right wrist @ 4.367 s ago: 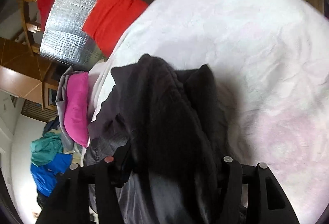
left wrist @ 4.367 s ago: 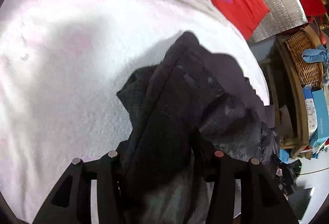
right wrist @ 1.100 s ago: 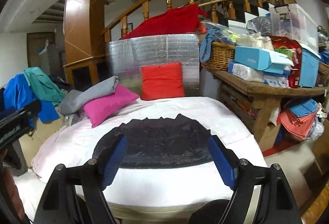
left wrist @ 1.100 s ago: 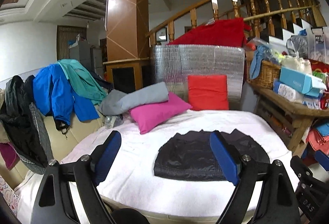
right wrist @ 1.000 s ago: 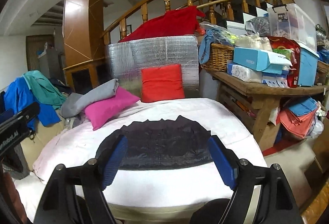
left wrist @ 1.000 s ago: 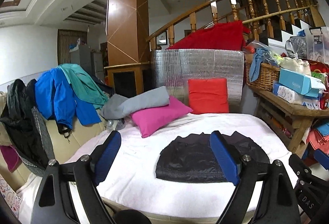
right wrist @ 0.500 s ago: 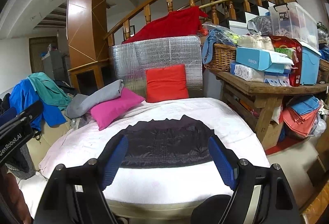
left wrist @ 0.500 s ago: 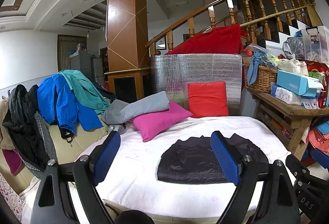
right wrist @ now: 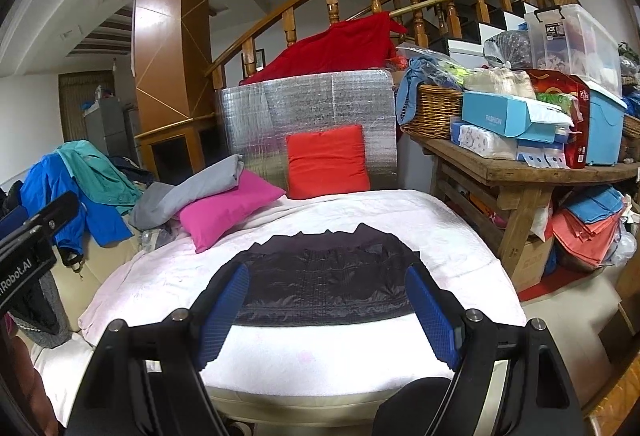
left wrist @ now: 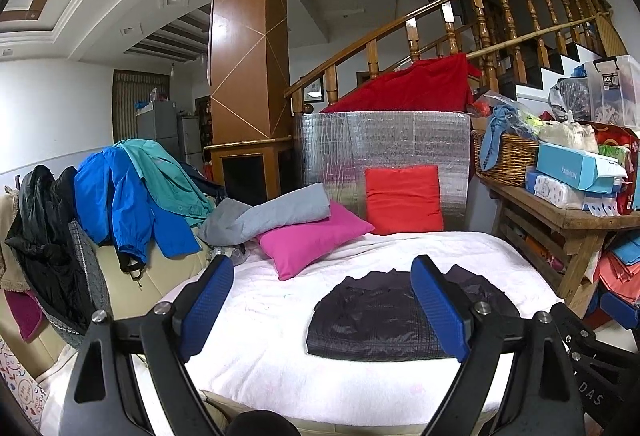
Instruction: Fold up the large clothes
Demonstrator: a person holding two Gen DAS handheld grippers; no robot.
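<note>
A black quilted jacket point(left wrist: 376, 320) lies folded flat on the white bed cover point(left wrist: 264, 320); it also shows in the right wrist view point(right wrist: 324, 284). My left gripper point(left wrist: 324, 312) is open and empty, held back from the bed's front edge, left of the jacket. My right gripper point(right wrist: 326, 316) is open and empty, held back in front of the jacket. Neither touches the cloth.
A pink pillow point(left wrist: 312, 240) with a grey garment point(left wrist: 272, 215) and a red cushion point(left wrist: 402, 199) lie at the bed's back. Blue and teal jackets point(left wrist: 128, 195) hang over a sofa at the left. A loaded wooden bench point(right wrist: 516, 167) stands at the right.
Both grippers let go of the black jacket and pulled back from the bed; they now stand open. Over the last second the views only drift slightly.
</note>
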